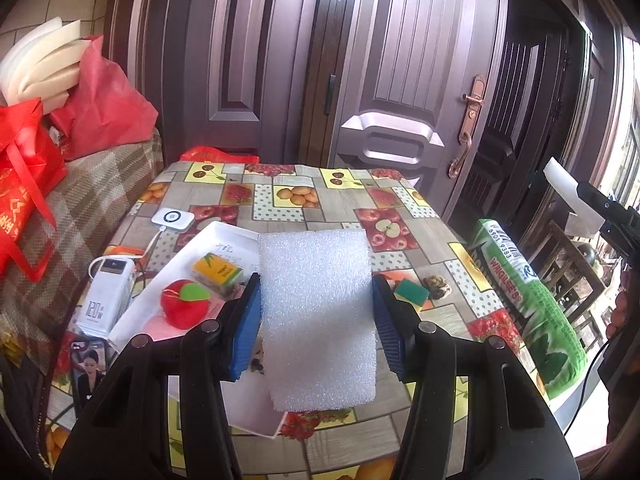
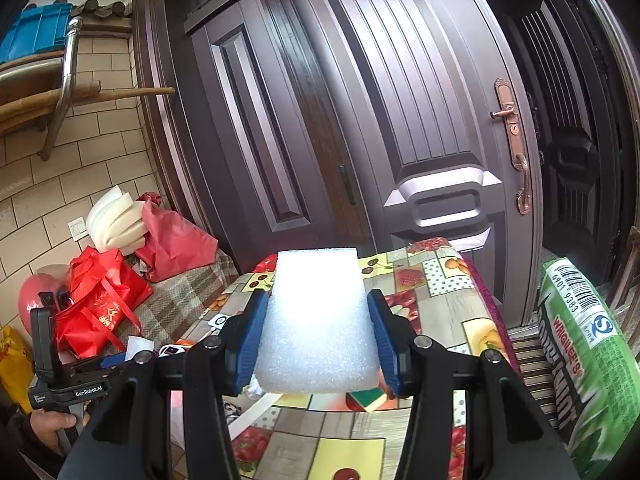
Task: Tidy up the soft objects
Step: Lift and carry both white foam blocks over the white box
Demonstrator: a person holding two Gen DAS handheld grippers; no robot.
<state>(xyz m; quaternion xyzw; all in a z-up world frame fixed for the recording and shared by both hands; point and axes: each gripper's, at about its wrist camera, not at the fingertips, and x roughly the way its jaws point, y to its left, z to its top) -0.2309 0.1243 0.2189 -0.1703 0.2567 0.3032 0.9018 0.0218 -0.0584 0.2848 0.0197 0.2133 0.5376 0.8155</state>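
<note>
In the left wrist view, the left hand-held gripper (image 1: pixel 318 312) is clamping a white foam block (image 1: pixel 318 316) between its blue pads (image 1: pixel 246 320), and it is hovering over the near part of the worktop (image 1: pixel 420 208), the block partly overlapping a white tray (image 1: pixel 224 236) toward the worktop's left edge. That tray is already holding a red plush apple (image 1: pixel 185 308) and a yellow box (image 1: pixel 218 272), so the foam is probably being carried there to join them. A green-and-yellow sponge (image 1: pixel 412 290) is lying loose on the fruit-print cloth toward the right edge, and a power bank (image 1: pixel 108 300) and a phone (image 1: pixel 90 364) are sitting along the left edge; a big green pillow (image 1: pixel 528 300) is leaning off the right side. At far right the other gripper is showing with its own white piece. In the right wrist view, the right hand-held gripper (image 2: pixel 318 336) is squeezing a second foam block (image 2: pixel 318 320), raised above the worktop's (image 2: pixel 452 308) near right area, likely waiting its turn. Behind the worktop, a dark panelled door (image 2: pixel 420 120) is filling the room's back wall, and red bags (image 2: pixel 100 304) and pale foam pieces (image 2: pixel 116 224) are piling on a checked sofa (image 2: pixel 180 300) at left.
</note>
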